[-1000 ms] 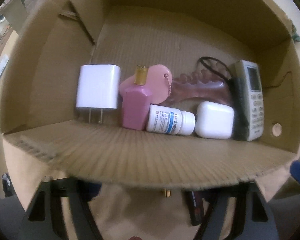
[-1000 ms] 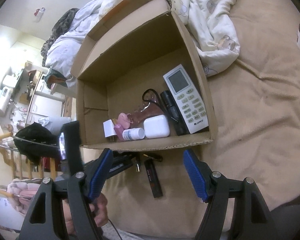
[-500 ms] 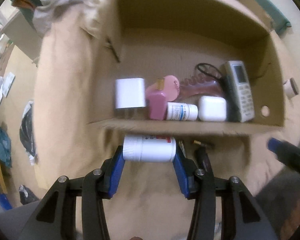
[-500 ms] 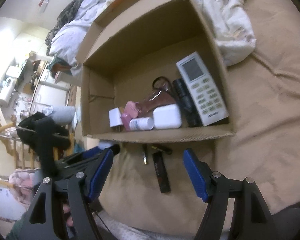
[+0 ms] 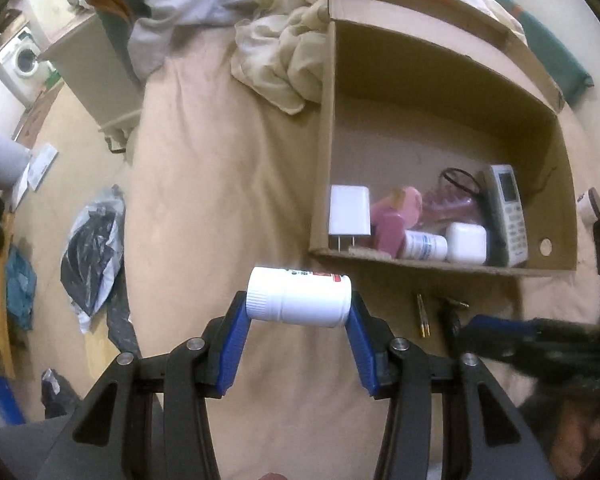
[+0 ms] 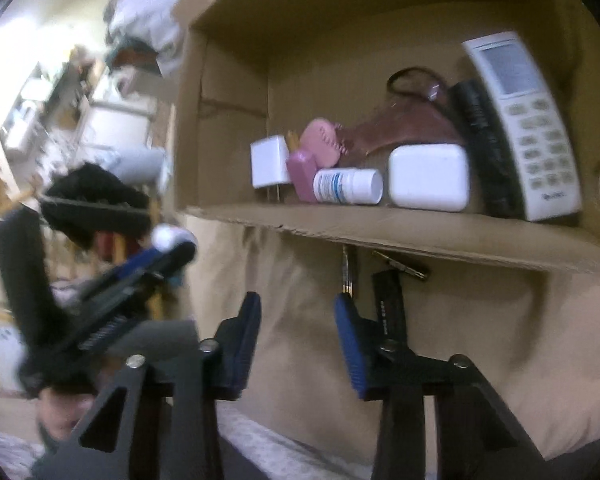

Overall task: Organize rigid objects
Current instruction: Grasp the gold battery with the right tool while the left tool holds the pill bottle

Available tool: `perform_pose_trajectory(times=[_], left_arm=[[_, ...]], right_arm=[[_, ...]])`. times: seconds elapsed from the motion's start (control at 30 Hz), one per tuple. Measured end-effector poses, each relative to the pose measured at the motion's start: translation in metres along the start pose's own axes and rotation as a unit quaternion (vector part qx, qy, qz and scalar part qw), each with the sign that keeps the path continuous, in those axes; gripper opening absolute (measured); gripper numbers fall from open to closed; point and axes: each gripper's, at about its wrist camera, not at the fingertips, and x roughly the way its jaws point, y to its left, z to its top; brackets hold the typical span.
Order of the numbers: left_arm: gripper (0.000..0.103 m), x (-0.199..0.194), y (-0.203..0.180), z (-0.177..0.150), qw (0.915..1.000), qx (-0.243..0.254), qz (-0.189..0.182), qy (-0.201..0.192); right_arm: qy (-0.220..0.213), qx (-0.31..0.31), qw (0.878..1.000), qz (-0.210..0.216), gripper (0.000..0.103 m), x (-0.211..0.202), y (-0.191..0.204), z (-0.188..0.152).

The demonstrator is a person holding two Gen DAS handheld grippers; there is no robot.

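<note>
Care at this step means carrying the white jar (image 5: 299, 297) level over the near wall of the cardboard box (image 5: 440, 266) and setting it into the bare stretch of floor behind the row already there, rather than dropping it onto the white charger (image 5: 349, 210) or the small pill bottle (image 5: 425, 245). The left gripper (image 5: 298, 314) clamps the jar crosswise by its two ends, lid to the left, the blue pads pressing on it; that end-on hold is short, so a gentle, untilted lift seems wise. The jar hangs just outside the box, near its front left corner and above the tan bedspread (image 5: 220, 184).

The right gripper (image 6: 296, 312) sits in front of the box's near wall, its jaws closing and narrow with nothing between them. A black stick (image 6: 389, 304) lies on the bedspread just beside its right finger, close under the box wall, with a slim gold pen (image 6: 346, 272) next to it. Blur makes it hard to say whether the finger touches the stick. Inside the box, the remote control (image 6: 524, 124) leans at the right end.
</note>
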Motion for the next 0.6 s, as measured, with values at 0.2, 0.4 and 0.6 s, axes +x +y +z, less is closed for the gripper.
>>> perform_pose_trajectory(times=[0.2,0.4,0.6], left_arm=[[0.044,-0.005,0.003,-0.005,0.9993,-0.019,-0.031,0.006],[0.044,-0.011,0.001,-0.003,0.9984,-0.027,-0.050,0.002],[0.044,-0.013,0.000,-0.001,0.9977,-0.031,-0.060,0.001]], right_arm=[[0.013,-0.004,0.998,-0.068,0.038,0.029,0.006,0.009],[0.025,-0.012,0.991,-0.134,0.036,0.051,0.006,0.013],[0.018,-0.036,0.982,-0.184,0.031,0.062,0.013,0.011]])
